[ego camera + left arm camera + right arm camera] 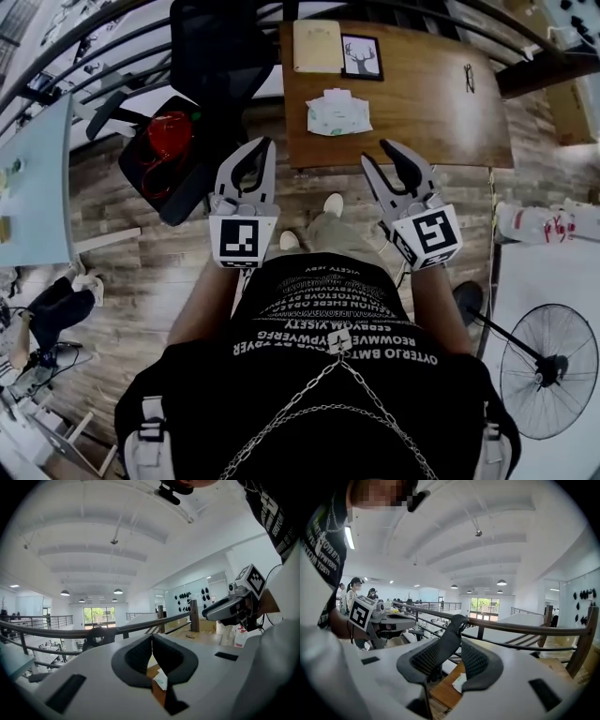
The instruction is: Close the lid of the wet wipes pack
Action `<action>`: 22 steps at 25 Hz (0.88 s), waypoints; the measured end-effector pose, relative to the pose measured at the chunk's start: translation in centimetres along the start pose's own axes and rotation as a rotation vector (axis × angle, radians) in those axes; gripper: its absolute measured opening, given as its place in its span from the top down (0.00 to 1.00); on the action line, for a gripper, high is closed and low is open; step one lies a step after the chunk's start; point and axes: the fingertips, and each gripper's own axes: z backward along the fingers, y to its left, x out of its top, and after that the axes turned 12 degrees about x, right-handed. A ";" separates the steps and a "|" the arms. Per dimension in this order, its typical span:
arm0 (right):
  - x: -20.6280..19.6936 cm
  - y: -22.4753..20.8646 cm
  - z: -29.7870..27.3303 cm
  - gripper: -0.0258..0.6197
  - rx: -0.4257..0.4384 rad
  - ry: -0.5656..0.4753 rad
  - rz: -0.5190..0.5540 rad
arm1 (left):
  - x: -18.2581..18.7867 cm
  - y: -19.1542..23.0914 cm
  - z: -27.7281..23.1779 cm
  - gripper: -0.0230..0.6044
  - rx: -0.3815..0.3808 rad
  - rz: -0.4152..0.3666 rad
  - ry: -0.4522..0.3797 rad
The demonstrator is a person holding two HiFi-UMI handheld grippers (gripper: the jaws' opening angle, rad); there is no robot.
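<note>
The wet wipes pack [338,112], white with pale green print, lies on the near half of the wooden table [412,103], and a white flap looks raised at its far edge. Both grippers hover short of the table, above the floor. My left gripper [263,144] points at the table's near left corner, its jaws shut with their tips touching and nothing between them. My right gripper [377,150] is level with it to the right, its jaws slightly apart and empty. A corner of the pack [161,679] shows under the left jaws, and the pack [459,682] shows under the right jaws.
A beige pad [318,45], a framed deer picture [362,56] and a small dark item [468,77] lie on the table. A black office chair [220,47] stands at its left, with a red object [170,136] on a black seat. A floor fan [547,370] stands at the right.
</note>
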 end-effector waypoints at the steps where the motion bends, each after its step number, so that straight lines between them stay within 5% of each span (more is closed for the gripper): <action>1: -0.1 -0.5 -0.2 0.75 0.002 0.002 -0.004 | 0.0 0.0 -0.4 0.92 0.002 0.000 0.003; 22: -1.2 -12.6 -3.0 0.76 0.076 -0.022 -0.079 | 2.7 -4.3 -12.0 0.92 0.017 -0.051 0.038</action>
